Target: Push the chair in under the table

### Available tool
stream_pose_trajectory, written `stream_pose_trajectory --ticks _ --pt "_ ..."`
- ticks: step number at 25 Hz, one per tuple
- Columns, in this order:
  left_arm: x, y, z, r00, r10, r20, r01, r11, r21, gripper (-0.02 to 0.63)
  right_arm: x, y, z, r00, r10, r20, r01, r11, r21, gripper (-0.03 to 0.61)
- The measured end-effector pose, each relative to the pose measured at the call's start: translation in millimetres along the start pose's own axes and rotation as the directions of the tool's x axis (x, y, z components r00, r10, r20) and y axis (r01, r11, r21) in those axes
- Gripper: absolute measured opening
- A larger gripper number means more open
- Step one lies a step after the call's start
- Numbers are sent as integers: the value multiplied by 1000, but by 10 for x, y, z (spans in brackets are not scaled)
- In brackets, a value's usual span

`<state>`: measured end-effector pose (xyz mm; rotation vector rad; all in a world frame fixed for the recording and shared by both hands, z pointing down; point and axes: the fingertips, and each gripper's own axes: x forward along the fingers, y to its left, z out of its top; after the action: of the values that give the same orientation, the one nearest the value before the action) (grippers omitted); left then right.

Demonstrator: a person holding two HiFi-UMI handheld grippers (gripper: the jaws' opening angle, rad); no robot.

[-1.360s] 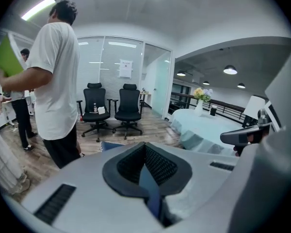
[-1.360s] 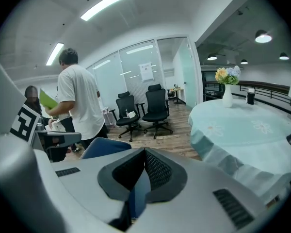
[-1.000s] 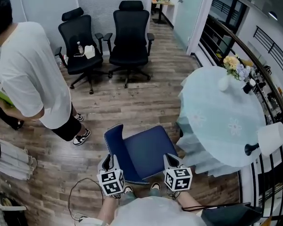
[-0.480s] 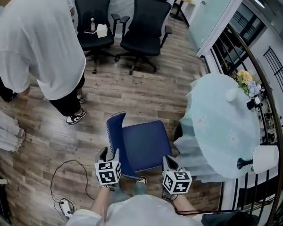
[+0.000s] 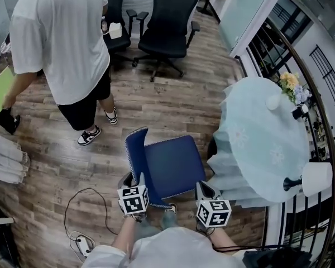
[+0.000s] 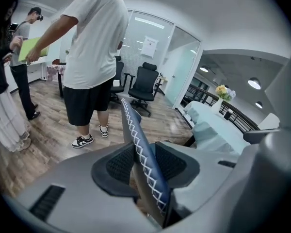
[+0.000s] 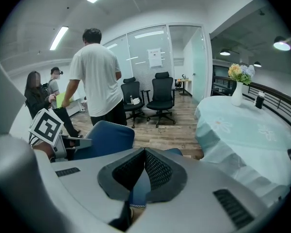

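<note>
**Position.** The blue chair [image 5: 176, 163] stands on the wood floor, not yet under the bench [image 5: 262, 138]. Its seat faces the bench's hanging cloth and the near corner of the seat is just beside the drape. The backrest [image 5: 135, 152] is on the side away from the bench.

**Grippers.** The left gripper [image 5: 133, 180] is at the backrest's stitched edge. Its fingers [image 6: 117, 166] are closing, and the padded edge fills the gap between them, so I judge this a grip on the backrest. The right gripper [image 5: 206, 190] sits by the seat's near corner. Its fingers [image 7: 157, 171] are closed tip to tip with nothing clamped; only blue seat shows beneath them.

**Hazards, as judged from this position.**
- The hold is on one edge of the backrest only. A push from there would likely swing the chair rather than drive it straight in.
- The closed right fingers can only press against the seat. They may slide off the upholstery under load.
- The cloth hangs low across the chair's path. If the seat snags it, the cloth would drag, and the flower vase [image 5: 274, 100] near the far rim could topple.
- A cable [image 5: 72, 205] loops on the floor close to the operator's feet, which is a trip risk when stepping forward.
- A standing person [image 5: 61, 43] is well apart from the chair's path.
</note>
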<state>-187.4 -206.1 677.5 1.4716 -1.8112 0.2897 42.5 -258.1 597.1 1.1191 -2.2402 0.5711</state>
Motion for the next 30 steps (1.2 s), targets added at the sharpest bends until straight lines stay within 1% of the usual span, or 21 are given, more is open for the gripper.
stream_pose_trajectory --ticks 5,12,19,24,30 --pt "16 -39 -20 1000 16 -18 -16 1000 -11 127 -31 -70 -31 1000 -16 8 15 1000 19 17" --pt "28 -79 -12 999 41 -31 -41 999 -30 124 -84 -178 -23 999 -34 24 33 999 41 17" --pt "15 -119 -10 997 60 -38 -61 998 -27 124 -167 -315 -54 998 -60 31 58 997 60 17" --pt "70 -209 -33 998 41 -48 -42 999 -21 123 -167 -332 -75 998 -60 30 58 996 64 17" --pt "161 -493 -45 999 0 -49 0 1000 -4 123 -217 -413 -82 997 -76 36 73 995 73 17"
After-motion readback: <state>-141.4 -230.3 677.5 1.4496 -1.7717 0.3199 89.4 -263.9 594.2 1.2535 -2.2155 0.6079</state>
